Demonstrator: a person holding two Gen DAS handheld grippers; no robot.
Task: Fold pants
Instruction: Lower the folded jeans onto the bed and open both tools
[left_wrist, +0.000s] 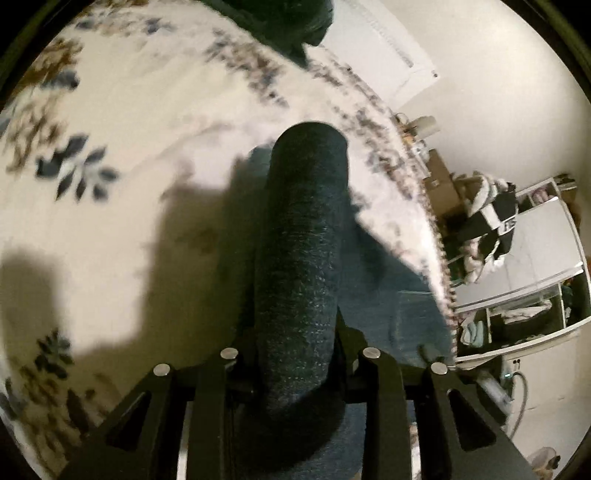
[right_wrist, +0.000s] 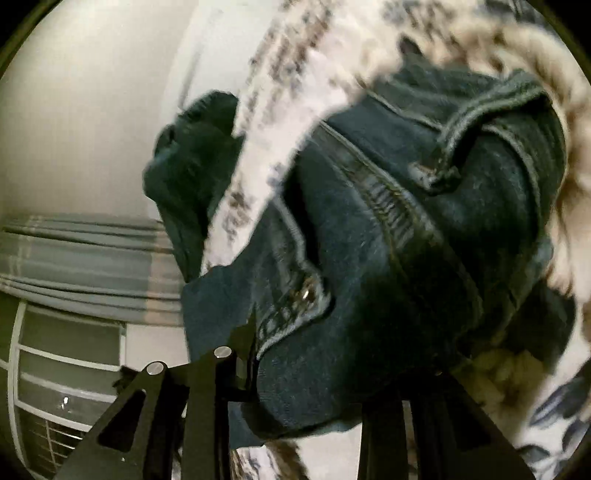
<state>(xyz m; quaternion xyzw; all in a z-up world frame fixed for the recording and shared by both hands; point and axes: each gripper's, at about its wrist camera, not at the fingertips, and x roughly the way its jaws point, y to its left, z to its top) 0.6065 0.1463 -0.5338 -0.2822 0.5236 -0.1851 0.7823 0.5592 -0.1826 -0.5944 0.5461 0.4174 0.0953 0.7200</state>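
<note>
The left tongs are closed on a rolled fold of the jeans — its long axis runs straight up the frame centre, over the floral bed. The right tongs look clamped on the waistband end, zipper at centre, cloth filling the right half. Both hold the denim; neither is nearer.

Floral-printed white bedspread spread wide, bearing dark denim pants draped across its edge.
</note>
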